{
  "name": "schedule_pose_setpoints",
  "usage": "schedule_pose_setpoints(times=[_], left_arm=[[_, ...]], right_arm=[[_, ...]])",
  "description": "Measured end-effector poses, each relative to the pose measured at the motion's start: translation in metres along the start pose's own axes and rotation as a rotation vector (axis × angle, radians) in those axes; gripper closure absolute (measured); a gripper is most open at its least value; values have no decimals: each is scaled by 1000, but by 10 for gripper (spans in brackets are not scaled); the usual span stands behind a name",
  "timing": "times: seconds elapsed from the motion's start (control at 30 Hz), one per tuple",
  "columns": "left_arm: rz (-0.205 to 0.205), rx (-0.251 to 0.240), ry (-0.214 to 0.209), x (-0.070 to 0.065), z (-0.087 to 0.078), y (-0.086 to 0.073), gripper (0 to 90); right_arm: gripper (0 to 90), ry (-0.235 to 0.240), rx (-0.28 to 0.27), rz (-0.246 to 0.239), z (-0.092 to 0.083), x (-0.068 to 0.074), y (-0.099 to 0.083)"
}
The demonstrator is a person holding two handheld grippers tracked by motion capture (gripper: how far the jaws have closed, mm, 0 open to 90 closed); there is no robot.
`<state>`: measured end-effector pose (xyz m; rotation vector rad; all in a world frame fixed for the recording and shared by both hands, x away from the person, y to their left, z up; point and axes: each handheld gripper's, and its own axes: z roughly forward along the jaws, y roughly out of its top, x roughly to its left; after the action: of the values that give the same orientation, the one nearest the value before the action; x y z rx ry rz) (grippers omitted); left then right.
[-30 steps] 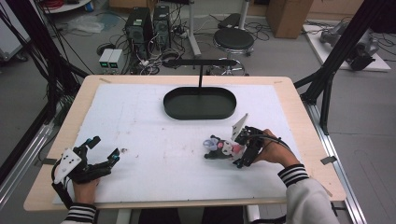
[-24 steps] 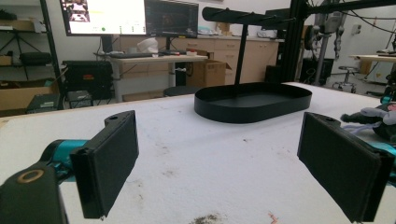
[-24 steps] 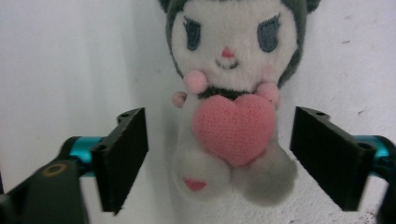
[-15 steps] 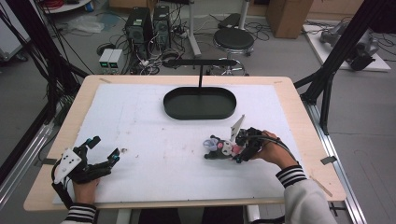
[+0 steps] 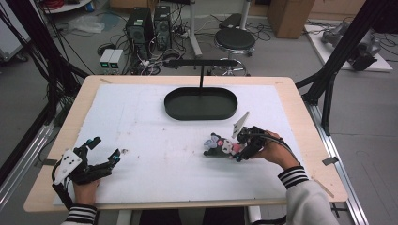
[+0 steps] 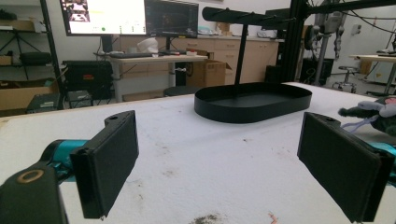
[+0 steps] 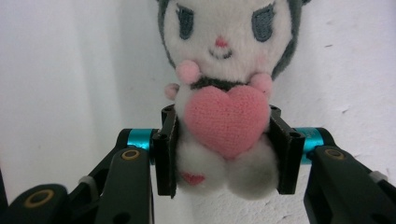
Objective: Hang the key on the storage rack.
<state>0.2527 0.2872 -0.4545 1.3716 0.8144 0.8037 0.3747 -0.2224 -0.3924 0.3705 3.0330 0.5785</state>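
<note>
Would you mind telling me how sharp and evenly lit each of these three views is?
High view: even light, soft shadows, everything fairly sharp. Left gripper view: black tray crisp, near pads slightly soft, monitor washed out. Right gripper view: plush toy mildly soft at close range, the white table cover bright and featureless.

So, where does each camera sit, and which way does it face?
High view: above the person's side of the table, facing forward and down; both hands and sleeves show.
Left gripper view: on the left gripper, facing the black tray between open fingers.
Right gripper view: on the right gripper, looking at the plush toy it clamps.
Shared: the high and left gripper views both show tray and toy.
</note>
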Motion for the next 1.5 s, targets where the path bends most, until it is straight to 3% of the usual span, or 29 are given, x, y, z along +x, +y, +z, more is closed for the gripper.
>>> schedule_pose_setpoints(times=[0.4,0.5,0.53,0.63,0.73,1.0,1.43,1.5], left_arm=[[1,0,-1,0,0,0,129],[0,0,0,0,0,0,130],[0,0,0,0,0,0,130],[-1,0,0,0,0,0,130],[-1,0,0,0,0,0,129],[0,0,0,0,0,0,129],[-3,2,-1,0,1,0,129],[-4,2,-1,0,1,0,130]], right_arm=[[534,-5,-112,88,-15,-5,-4],[534,-20,-175,178,-21,-8,-5],[534,-20,-175,178,-21,-8,-5],[534,-41,-252,262,-31,-13,-7],[534,-64,-288,303,-39,-16,-9],[534,-110,-384,369,-56,-23,-14],[534,-196,-440,424,-69,-34,-11],[534,-214,-461,456,-73,-39,-10]])
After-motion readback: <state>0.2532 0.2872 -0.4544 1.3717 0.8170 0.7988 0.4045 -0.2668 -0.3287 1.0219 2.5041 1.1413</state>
